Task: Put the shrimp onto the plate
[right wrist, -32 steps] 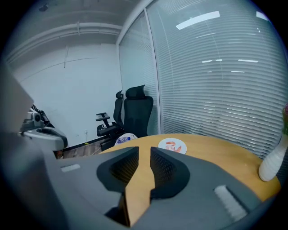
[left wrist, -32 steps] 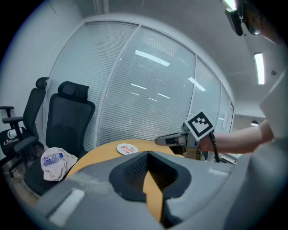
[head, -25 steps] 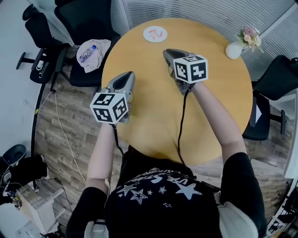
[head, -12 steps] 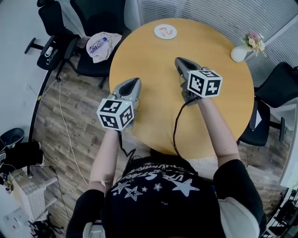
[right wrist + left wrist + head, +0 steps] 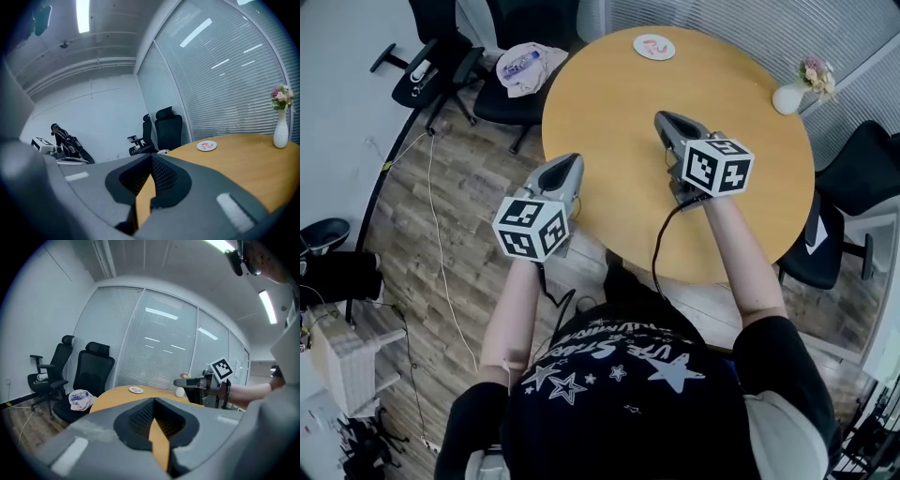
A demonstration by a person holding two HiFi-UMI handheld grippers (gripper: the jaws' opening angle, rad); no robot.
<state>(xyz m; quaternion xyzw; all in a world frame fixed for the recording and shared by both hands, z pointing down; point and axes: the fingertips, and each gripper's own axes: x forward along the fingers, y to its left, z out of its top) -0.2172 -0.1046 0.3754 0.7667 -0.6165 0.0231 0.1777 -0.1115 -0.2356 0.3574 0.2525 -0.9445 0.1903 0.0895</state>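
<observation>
Round table (image 5: 609, 103) beneath near-level right gripper (image 5: 662, 118)

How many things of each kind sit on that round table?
Plate: 1 (the shrimp on it is too small to count)
Vase of flowers: 1
Total: 2

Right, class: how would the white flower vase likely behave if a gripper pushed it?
The vase looks tall and narrow-necked, so a high push would probably tip it. It stands near the table rim, so it might fall off. Its white body looks ceramic, likely fragile.
</observation>
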